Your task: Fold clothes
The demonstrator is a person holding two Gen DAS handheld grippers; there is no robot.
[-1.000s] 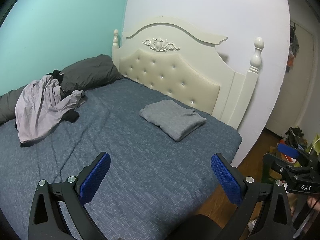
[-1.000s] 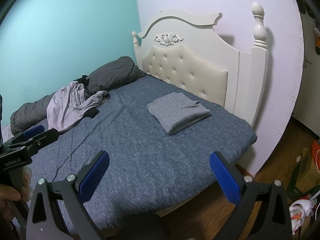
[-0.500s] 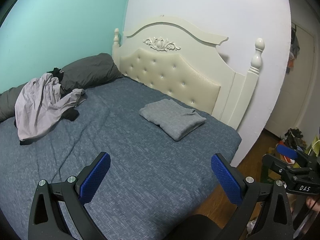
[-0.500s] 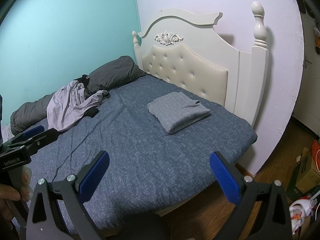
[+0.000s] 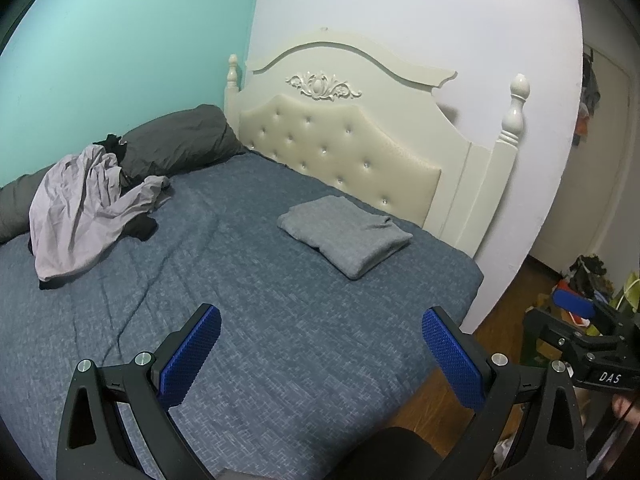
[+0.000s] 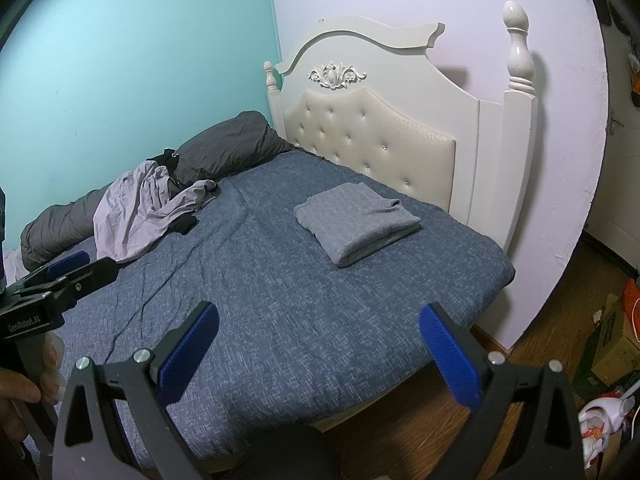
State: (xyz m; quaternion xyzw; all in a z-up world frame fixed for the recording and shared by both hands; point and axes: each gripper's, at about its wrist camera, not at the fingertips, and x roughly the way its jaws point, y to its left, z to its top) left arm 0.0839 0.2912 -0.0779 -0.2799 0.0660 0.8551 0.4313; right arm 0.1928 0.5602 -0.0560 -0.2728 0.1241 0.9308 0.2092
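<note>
A folded grey garment (image 5: 346, 236) (image 6: 358, 226) lies on the blue bed cover (image 5: 248, 312) (image 6: 280, 300) near the headboard. A crumpled lilac garment (image 5: 84, 208) (image 6: 140, 208) lies in a heap at the far left, partly over black clothing (image 5: 142, 228) and a dark grey duvet (image 5: 176, 140). My left gripper (image 5: 320, 344) is open above the bed's near part, holding nothing. My right gripper (image 6: 318, 340) is open too, over the bed's near edge. Both are well short of the clothes. In the right wrist view the left gripper (image 6: 60, 276) shows at the left edge, held by a hand (image 6: 16, 392).
A cream tufted headboard (image 5: 340, 152) (image 6: 372, 136) with posts stands behind the bed. Wooden floor (image 6: 540, 320) runs along the bed's right side, with boxes and clutter (image 6: 612, 344) (image 5: 588, 276) at the far right. A teal wall (image 5: 120, 40) bounds the left.
Nothing has changed beyond a slight drift of both views. Both grippers stay open and the clothes lie as before.
</note>
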